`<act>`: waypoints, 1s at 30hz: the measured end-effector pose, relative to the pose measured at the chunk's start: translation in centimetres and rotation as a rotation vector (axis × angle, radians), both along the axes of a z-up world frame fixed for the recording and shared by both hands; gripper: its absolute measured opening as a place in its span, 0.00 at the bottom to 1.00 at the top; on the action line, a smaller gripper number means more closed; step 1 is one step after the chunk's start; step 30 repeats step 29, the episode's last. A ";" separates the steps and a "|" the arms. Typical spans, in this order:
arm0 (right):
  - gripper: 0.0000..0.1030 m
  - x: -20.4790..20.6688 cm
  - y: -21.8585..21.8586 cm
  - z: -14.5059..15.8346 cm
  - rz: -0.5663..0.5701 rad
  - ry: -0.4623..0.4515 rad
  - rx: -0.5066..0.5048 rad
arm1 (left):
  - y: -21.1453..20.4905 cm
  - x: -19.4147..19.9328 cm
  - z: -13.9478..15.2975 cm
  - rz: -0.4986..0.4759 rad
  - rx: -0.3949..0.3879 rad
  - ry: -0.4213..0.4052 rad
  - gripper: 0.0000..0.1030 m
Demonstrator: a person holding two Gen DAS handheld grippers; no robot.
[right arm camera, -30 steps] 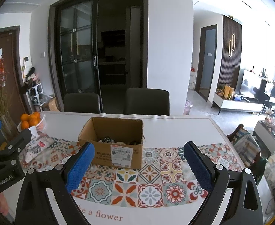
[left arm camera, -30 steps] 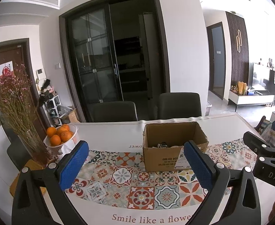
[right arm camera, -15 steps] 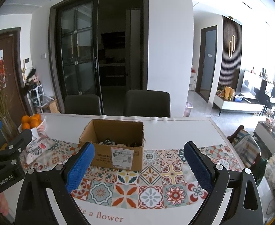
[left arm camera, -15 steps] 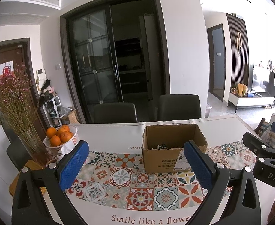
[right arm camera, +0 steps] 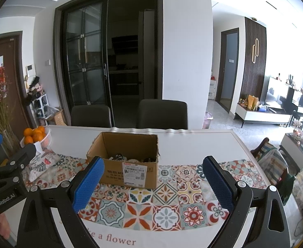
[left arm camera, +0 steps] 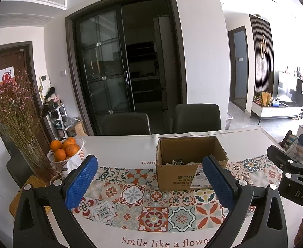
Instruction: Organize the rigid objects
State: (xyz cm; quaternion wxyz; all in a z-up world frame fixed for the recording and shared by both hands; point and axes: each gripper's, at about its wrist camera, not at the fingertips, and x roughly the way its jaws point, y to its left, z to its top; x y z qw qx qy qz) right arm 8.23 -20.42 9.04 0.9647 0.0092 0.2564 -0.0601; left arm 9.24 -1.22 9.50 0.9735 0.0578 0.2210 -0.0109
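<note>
Cardboard box (right arm camera: 128, 161) sits between orange basket (left arm camera: 65, 155) and chairs (right arm camera: 161, 114).

left wrist: above table's near edge, facing box (left arm camera: 190, 163) (rightward) | right wrist: same, box (right arm camera: 128, 161) left of centre

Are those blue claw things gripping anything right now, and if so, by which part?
Nothing is held. The left gripper and right gripper are both open and empty above the table, short of the cardboard box.
</note>
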 end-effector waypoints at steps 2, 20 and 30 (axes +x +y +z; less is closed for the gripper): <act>0.93 0.0 0.0 0.0 -0.001 0.001 0.001 | 0.1 0.0 0.0 0.000 0.000 0.000 1.00; 0.93 0.0 -0.1 0.0 -0.003 0.000 -0.001 | -0.1 0.0 -0.1 -0.004 -0.006 0.005 1.00; 0.93 0.1 -0.2 0.0 -0.003 0.003 0.001 | -0.3 -0.1 -0.2 -0.007 -0.010 0.007 1.00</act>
